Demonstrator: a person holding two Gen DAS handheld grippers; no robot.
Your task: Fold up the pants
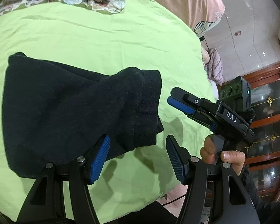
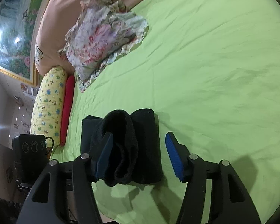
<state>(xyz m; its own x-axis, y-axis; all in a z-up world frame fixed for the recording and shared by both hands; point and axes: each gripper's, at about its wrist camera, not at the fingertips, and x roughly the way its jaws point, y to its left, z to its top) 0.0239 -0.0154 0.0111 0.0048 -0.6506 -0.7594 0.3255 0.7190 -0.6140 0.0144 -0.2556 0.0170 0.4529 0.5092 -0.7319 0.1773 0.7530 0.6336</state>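
Left wrist view: the left tongs [image 1: 138, 157] stand open, gripping nothing; the left pad overlaps the near edge of the folded pants [image 1: 69, 112], the right pad sits over bare green bed sheet [image 1: 102, 37]. The pants lie as a compact dark bundle ahead and to the left of these tongs, long axis running left to right across the view. The right tongs [image 1: 170, 98], held by a hand [image 1: 222, 155], are just beside the bundle's right end; contact cannot be confirmed. Right wrist view: the right tongs [image 2: 139, 156] stand open, with the end of the pants [image 2: 125, 145] between the pads, nearer the left pad, not clamped. Here the bundle's long axis runs away from the camera. Judgement: both tongs are equally near; the fold appears complete
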